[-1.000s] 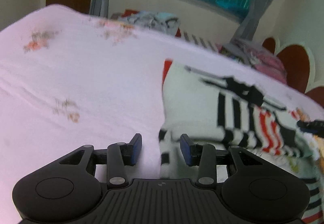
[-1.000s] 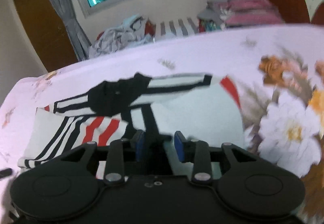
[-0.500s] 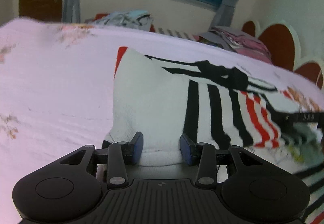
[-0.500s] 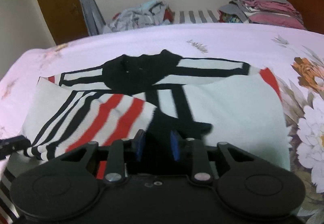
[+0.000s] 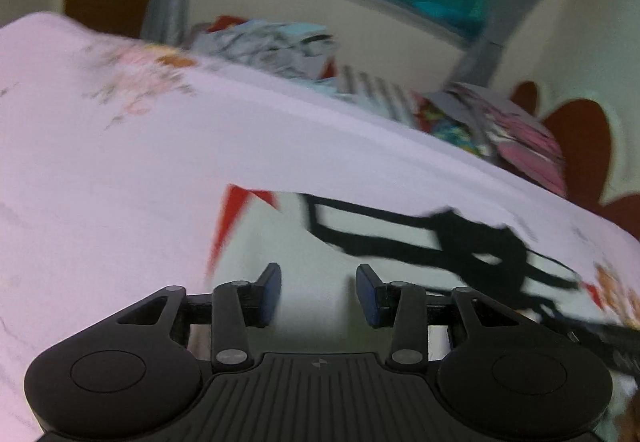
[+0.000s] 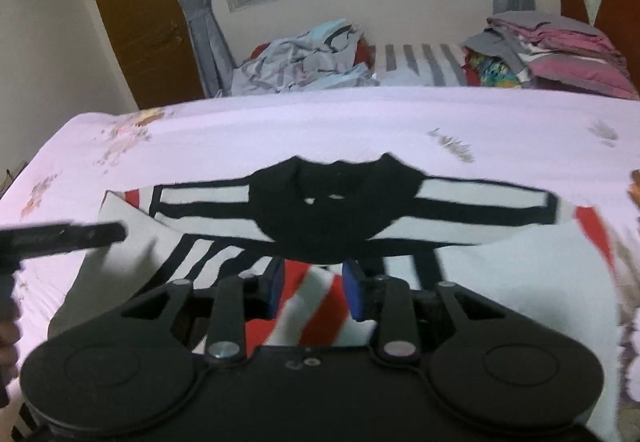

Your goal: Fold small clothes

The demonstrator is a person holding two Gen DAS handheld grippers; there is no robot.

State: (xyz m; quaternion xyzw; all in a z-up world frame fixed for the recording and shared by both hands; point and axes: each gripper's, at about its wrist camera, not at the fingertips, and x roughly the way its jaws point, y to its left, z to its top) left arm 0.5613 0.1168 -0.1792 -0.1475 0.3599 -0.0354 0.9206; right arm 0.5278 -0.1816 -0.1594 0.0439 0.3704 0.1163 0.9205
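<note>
A small white shirt with black stripes, red bands and a black collar lies spread on the pink floral bed sheet. Its red-and-white striped part is folded up toward the collar and lies between my right gripper's blue pads, whose jaws are opening. In the left wrist view, my left gripper hovers low over the white side of the shirt, jaws apart, pads not pressing on it. One left finger shows at the left edge of the right wrist view.
A heap of unfolded clothes and a stack of folded ones lie beyond the bed's far edge, under the window. A brown headboard rises at the right and a wooden door at the left.
My left gripper slid from the bare sheet onto the shirt's white side. My right gripper carried the striped part toward the collar, pinched tighter, then widened again.
</note>
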